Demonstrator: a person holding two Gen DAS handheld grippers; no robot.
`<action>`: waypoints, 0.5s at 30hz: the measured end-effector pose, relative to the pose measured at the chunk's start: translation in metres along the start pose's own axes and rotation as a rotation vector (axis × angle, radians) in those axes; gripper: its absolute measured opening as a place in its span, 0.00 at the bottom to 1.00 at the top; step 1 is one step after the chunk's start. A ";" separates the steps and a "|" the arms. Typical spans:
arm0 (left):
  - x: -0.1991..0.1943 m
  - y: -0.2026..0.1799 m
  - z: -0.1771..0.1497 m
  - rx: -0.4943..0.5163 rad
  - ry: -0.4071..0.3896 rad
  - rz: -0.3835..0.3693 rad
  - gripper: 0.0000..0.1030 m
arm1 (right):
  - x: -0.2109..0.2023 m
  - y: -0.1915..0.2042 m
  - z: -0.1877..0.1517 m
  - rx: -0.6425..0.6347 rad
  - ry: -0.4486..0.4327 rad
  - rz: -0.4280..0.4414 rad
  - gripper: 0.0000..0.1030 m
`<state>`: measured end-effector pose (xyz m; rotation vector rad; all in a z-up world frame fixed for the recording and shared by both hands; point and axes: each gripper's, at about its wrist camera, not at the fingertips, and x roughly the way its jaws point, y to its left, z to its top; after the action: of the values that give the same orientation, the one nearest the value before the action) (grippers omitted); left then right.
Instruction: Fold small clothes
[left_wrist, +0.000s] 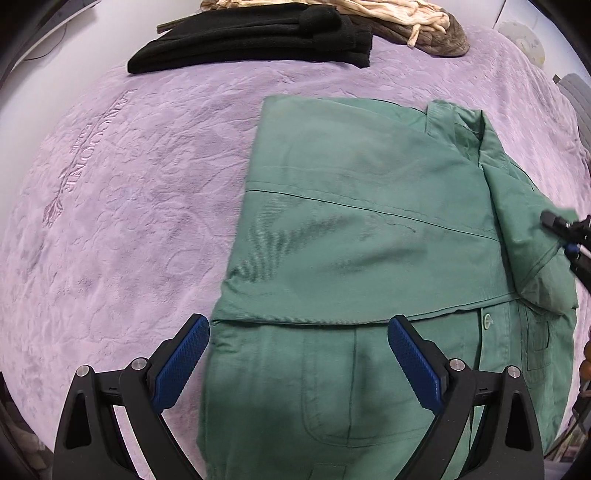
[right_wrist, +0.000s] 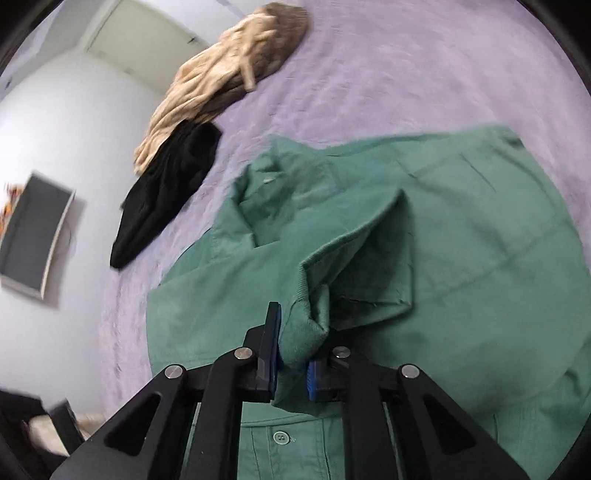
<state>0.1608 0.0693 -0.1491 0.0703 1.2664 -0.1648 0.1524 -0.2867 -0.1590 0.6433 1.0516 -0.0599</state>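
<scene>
Green shirt (right_wrist: 461, 229) sleeve between the right fingers (right_wrist: 275, 343), pinched.

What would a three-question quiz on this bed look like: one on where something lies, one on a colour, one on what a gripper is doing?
1. Where does the black garment lie?
A. On the green shirt
B. On the bed cover beyond the shirt, beside the beige clothes
C. Between the left gripper's fingers

2. What colour is the bed cover?
A. Lilac
B. Yellow
C. Red

3. What is between the right gripper's pads?
A. Nothing
B. The black garment
C. A fold of the green shirt

Answers:
1 B: it lies apart from the green shirt, next to the beige clothes.
2 A: the quilted cover is pale purple in both views.
3 C: green cloth bunches between its pads, which are opening; the left gripper hangs open and empty.
</scene>
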 end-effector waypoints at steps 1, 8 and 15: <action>-0.001 0.004 -0.001 -0.008 -0.003 0.003 0.95 | 0.004 0.027 -0.003 -0.085 0.008 -0.009 0.12; 0.001 0.021 -0.001 -0.045 0.002 0.038 0.95 | 0.064 0.103 -0.069 -0.423 0.265 -0.072 0.50; 0.005 0.005 0.000 -0.022 0.007 0.006 0.95 | 0.024 0.059 -0.091 -0.282 0.292 0.015 0.66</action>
<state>0.1631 0.0736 -0.1542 0.0559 1.2744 -0.1453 0.1134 -0.1856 -0.1814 0.4094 1.3079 0.1980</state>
